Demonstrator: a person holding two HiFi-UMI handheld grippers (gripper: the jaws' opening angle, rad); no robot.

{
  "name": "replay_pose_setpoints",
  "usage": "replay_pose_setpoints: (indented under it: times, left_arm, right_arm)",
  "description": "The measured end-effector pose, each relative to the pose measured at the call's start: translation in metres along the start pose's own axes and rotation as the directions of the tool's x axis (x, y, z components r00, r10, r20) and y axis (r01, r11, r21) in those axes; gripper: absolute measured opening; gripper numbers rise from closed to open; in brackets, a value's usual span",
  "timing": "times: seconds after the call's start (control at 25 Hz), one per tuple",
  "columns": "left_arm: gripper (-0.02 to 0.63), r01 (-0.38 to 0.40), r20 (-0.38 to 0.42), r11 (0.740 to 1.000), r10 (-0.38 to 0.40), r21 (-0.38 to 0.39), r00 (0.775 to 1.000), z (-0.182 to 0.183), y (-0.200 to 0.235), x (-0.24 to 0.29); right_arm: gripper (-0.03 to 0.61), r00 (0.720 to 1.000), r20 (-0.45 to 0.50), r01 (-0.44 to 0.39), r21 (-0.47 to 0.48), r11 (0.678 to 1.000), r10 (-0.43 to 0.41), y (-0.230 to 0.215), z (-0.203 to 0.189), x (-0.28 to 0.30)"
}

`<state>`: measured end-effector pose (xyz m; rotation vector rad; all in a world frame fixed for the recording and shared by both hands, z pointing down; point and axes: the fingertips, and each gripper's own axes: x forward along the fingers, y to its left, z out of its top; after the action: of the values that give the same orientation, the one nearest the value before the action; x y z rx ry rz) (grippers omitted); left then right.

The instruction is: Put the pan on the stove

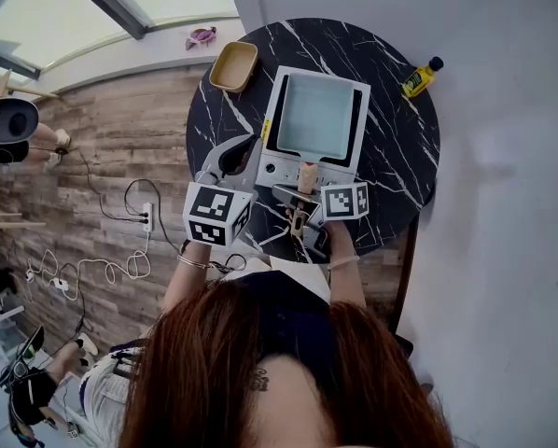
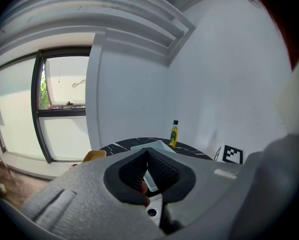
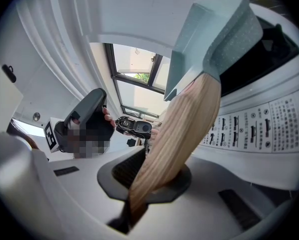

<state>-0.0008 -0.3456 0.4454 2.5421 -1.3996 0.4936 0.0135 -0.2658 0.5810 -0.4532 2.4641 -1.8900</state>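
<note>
The left gripper point(image 2: 147, 156) is held over the table point(image 1: 400, 157) to the left of the stove point(image 1: 284, 171), its jaws together with nothing between them; it appears to have no part in the step. The pan point(image 1: 314, 115) lies squarely over the stove's cooking plate, though no view settles whether its base is fully down. The right gripper point(image 3: 142, 181) is clamped on the wooden handle point(image 3: 179, 129) at the stove's near edge, so placement looks essentially done and what is left is to let go and draw back.
</note>
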Motion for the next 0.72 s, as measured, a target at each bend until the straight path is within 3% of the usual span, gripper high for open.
replay_pose_setpoints:
  times: [0.44,0.72]
  left_arm:
    - [0.012,0.000,0.005,1.000,0.000,0.005,1.000,0.0011,-0.0008,-0.0016]
    - [0.012,0.003,0.008,1.000,-0.003,0.008,1.000,0.0026,-0.0042,-0.0056]
  right_arm:
    - [0.031,1.000,0.013,-0.019,0.002,1.000,0.019,-0.0019,0.0027,0.0005]
    - [0.111,0.999,0.022,-0.030,0.003,1.000,0.030,0.0037,0.0036,0.0001]
